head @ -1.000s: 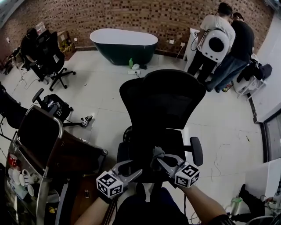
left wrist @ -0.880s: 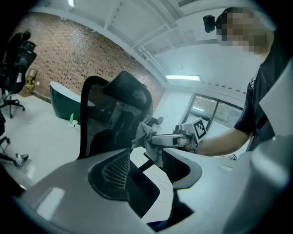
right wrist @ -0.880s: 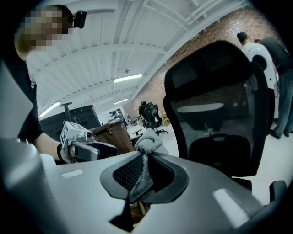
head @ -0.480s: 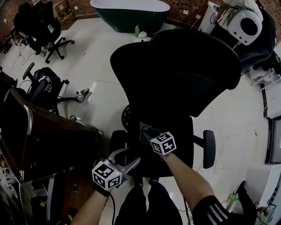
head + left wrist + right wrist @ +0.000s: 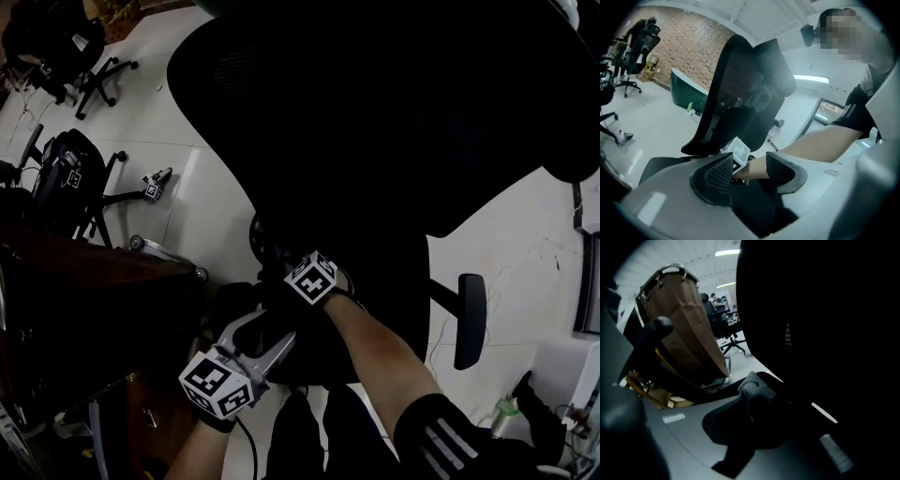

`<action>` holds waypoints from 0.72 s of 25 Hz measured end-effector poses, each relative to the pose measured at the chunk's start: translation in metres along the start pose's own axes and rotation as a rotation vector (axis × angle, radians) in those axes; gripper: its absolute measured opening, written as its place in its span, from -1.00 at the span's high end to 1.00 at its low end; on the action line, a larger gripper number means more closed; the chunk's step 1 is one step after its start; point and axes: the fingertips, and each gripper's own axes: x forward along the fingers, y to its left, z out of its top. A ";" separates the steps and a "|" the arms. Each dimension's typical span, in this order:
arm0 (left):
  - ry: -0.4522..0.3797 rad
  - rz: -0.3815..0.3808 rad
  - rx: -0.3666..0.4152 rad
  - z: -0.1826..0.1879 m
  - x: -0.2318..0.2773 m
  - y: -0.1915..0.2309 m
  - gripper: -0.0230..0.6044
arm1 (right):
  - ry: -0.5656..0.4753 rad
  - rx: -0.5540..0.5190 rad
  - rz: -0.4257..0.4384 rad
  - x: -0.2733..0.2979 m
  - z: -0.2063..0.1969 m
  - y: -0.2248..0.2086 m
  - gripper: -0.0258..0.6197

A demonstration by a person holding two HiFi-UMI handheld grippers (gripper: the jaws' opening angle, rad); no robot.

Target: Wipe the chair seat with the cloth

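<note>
The black office chair fills the head view, its mesh back (image 5: pixel 394 122) over the dark seat (image 5: pixel 375 319). My right gripper (image 5: pixel 289 270) reaches over the seat's left part; its jaws are lost in the dark there. In the right gripper view that gripper (image 5: pixel 754 397) is shut on a grey cloth (image 5: pixel 751 384), which bunches out past the jaw tips against the seat. My left gripper (image 5: pixel 281 330) hovers at the seat's front left edge. In its own view the left gripper (image 5: pixel 749 171) is open and holds nothing, and the right gripper's marker cube (image 5: pixel 739 150) shows beyond the gap.
A brown leather chair (image 5: pixel 84 281) stands close on the left and looms in the right gripper view (image 5: pixel 689 329). The chair's right armrest (image 5: pixel 469 319) sticks out. Another black office chair (image 5: pixel 56 178) and a small device (image 5: pixel 155 183) are on the white floor. A green bathtub (image 5: pixel 686 91) stands by the brick wall.
The head view has dropped closer to the chair, which now fills the frame. My right gripper has moved left and forward across the seat with the cloth. The left gripper stayed near the front edge.
</note>
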 end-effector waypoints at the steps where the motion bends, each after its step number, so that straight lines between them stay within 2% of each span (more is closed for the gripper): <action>1: -0.002 -0.002 -0.007 -0.002 0.004 0.000 0.15 | 0.021 -0.038 0.001 0.005 -0.006 -0.003 0.79; 3: 0.002 -0.012 -0.019 -0.009 0.013 -0.002 0.15 | 0.036 -0.068 0.003 0.008 -0.017 -0.012 0.79; 7: 0.027 -0.041 -0.026 -0.021 0.028 -0.012 0.15 | 0.056 -0.040 -0.025 -0.008 -0.048 -0.045 0.79; 12: 0.049 -0.063 -0.017 -0.020 0.041 -0.025 0.15 | 0.192 0.043 -0.171 -0.064 -0.136 -0.122 0.79; 18: 0.068 -0.076 0.004 -0.025 0.048 -0.035 0.15 | 0.227 0.116 -0.311 -0.139 -0.202 -0.188 0.80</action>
